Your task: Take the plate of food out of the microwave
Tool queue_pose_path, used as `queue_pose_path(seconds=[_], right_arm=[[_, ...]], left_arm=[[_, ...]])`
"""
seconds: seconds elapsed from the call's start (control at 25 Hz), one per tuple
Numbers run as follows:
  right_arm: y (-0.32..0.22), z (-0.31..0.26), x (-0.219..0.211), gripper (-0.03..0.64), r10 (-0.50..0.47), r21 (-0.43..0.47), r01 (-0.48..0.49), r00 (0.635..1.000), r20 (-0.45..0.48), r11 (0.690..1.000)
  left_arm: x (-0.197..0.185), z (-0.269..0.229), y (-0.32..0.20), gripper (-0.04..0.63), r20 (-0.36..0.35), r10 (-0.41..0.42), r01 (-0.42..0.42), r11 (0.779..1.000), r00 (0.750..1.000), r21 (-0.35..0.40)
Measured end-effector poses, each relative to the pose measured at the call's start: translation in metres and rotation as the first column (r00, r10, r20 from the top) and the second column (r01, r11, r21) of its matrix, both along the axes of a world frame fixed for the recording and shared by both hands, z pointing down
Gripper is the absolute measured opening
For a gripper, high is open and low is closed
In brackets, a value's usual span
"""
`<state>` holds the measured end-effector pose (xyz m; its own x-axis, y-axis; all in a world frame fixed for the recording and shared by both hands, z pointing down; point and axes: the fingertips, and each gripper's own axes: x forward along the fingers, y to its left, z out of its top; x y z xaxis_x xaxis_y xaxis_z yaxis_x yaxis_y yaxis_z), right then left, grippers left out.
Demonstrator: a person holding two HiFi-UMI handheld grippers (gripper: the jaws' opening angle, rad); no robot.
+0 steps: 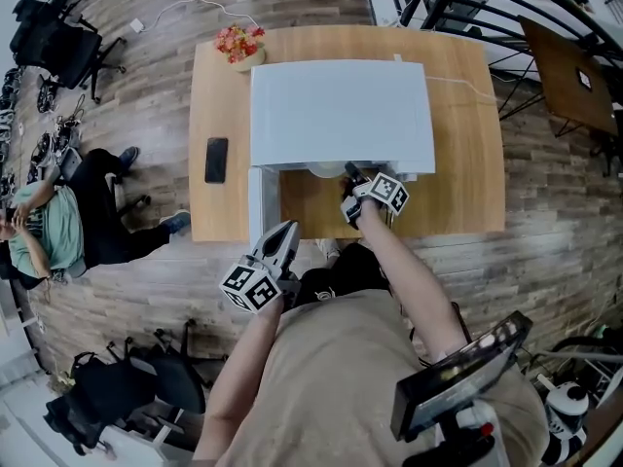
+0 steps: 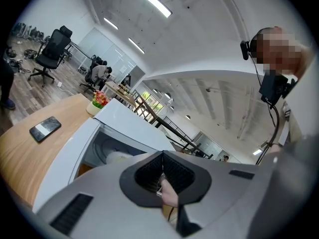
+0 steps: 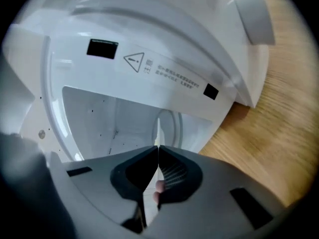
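Currently the right tongs (image 3: 158, 151) are pressed together on the thin white rim of the plate (image 3: 168, 126). The plate sits just inside the open mouth of the microwave (image 1: 341, 115); food on it cannot be made out. The microwave stands mid-desk (image 1: 467, 144), toward the far edge, with its door (image 1: 261, 197) swung out left. The left tongs (image 2: 162, 158) are pressed together with nothing between them, off the desk's near edge, just beside the door. A phone (image 1: 216, 160) lies near the left edge.
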<state>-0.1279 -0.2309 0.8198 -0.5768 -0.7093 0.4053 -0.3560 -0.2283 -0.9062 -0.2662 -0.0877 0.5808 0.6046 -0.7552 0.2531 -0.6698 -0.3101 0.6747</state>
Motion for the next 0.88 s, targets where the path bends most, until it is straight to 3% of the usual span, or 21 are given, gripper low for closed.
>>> queue_pose_path(seconds=[0.56, 0.88], right_arm=[[0.057, -0.064, 0.016, 0.014, -0.173, 0.035, 0.172, 0.984, 0.029, 0.984], [0.086, -0.105, 0.044, 0.014, -0.295, 0.053, 0.293, 0.955, 0.026, 0.955]], left_arm=[[-0.003, -0.005, -0.002, 0.005, -0.011, -0.086, 0.087, 0.996, 0.996, 0.028], [0.027, -0.025, -0.004, 0.005, 0.021, -0.139, 0.138, 0.99, 0.99, 0.024]])
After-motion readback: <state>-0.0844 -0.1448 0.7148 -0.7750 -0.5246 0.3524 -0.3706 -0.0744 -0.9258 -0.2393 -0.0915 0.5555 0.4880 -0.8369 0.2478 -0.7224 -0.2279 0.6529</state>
